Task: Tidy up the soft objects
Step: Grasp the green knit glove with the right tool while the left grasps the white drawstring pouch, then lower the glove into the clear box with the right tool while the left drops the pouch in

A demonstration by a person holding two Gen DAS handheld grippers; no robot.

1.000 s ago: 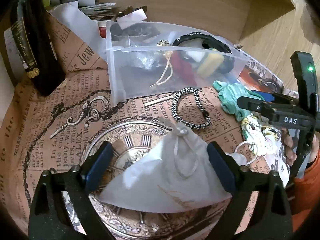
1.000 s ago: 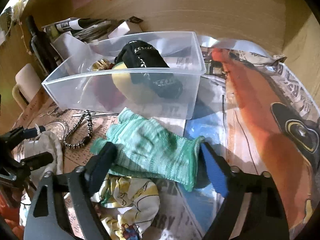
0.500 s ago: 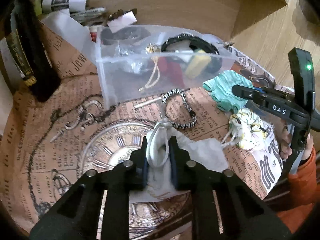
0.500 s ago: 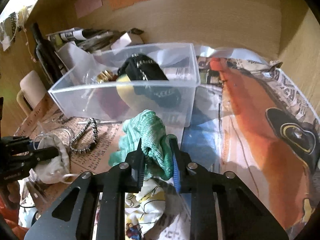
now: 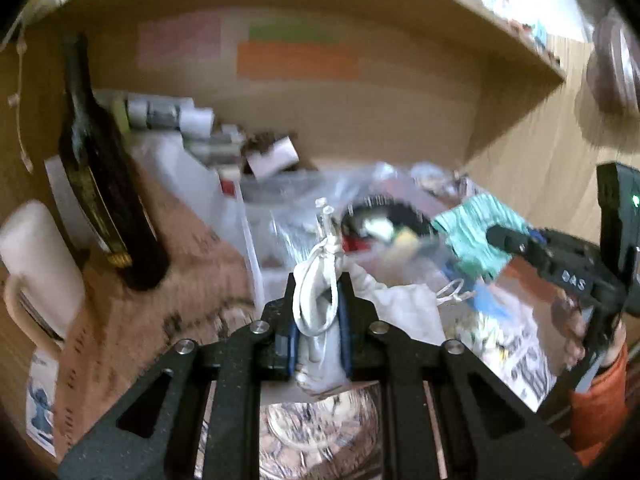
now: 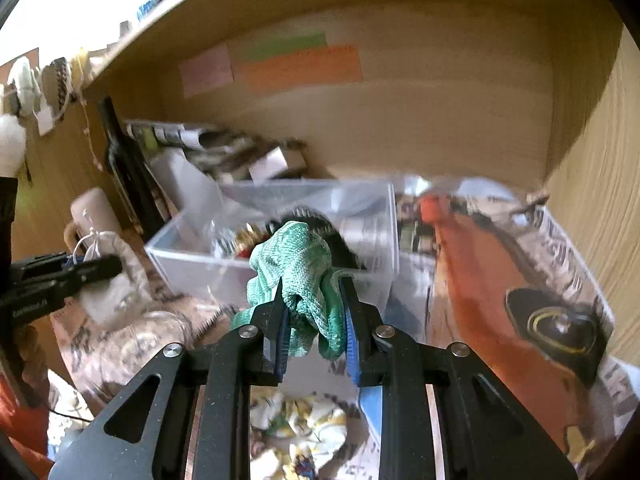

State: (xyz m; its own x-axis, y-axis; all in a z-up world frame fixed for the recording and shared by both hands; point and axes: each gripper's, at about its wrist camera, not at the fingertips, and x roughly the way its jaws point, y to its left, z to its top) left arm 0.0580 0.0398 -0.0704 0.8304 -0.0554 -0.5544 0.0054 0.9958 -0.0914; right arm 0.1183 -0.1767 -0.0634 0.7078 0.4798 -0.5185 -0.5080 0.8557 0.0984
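Note:
My left gripper [image 5: 318, 300] is shut on a white drawstring pouch [image 5: 320, 312] and holds it off the table, in front of the clear plastic bin [image 5: 256, 240]. My right gripper [image 6: 314, 304] is shut on a green knitted cloth [image 6: 296, 264] and holds it up in front of the same bin [image 6: 372, 276]. The green cloth [image 5: 472, 236] and right gripper [image 5: 516, 242] also show in the left wrist view. The pouch [image 6: 108, 280] and left gripper [image 6: 76, 270] show at the left of the right wrist view. A yellow printed cloth [image 6: 304, 424] lies on the table below.
The bin holds a black bracelet and small trinkets. A dark bottle [image 5: 104, 184] and a white mug [image 5: 36, 264] stand at the left. Papers and boxes [image 6: 208, 140] lie against the wooden back wall. A shelf runs overhead. Printed paper [image 6: 500, 264] covers the table.
Both grippers closed on their items, the left on the pouch and the right on the green cloth, then lifted them off the table toward the bin. The views are now motion-blurred.

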